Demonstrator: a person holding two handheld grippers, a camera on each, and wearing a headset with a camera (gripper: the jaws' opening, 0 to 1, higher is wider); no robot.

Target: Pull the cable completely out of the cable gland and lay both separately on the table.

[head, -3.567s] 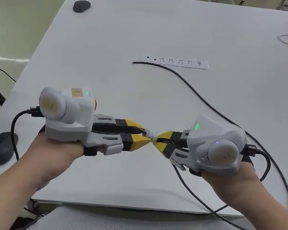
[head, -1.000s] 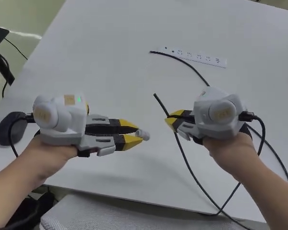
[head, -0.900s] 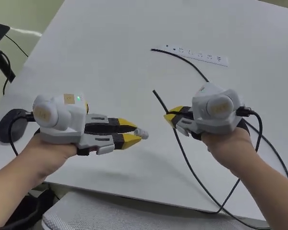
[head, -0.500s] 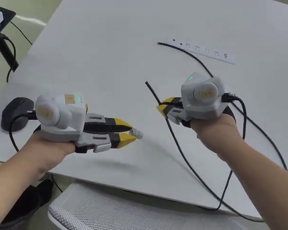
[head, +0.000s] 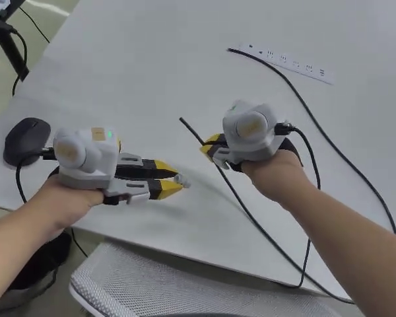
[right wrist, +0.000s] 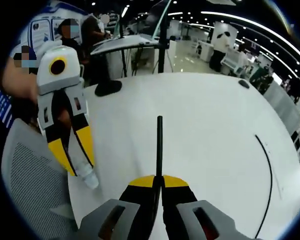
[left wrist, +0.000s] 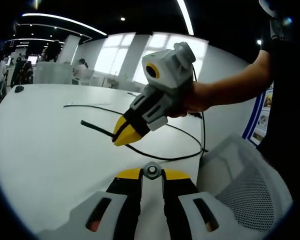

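My left gripper [head: 172, 179] is shut on a small grey-white cable gland [head: 181, 179], held just above the table's near edge. In the left gripper view the gland [left wrist: 151, 171] sits pinched between the yellow jaw tips of the left gripper [left wrist: 151, 176]. My right gripper [head: 207, 147] is shut on a thin black cable [head: 190, 130], whose free end sticks out past the jaws. The cable [right wrist: 159, 142] runs straight ahead from the right gripper [right wrist: 158, 179]. A clear gap separates the gland [right wrist: 90, 179] from the cable end.
A white power strip [head: 287, 63] lies at the far right, with a second black cable [head: 330, 148] running from it toward the near edge. A dark mouse [head: 23, 135] sits at the left edge. A mesh chair [head: 152, 290] is below the table's front edge [head: 204, 247].
Earlier the two grippers were tip to tip with the cable in the gland. The cable has come out, and the right gripper has drawn away from the left with it.
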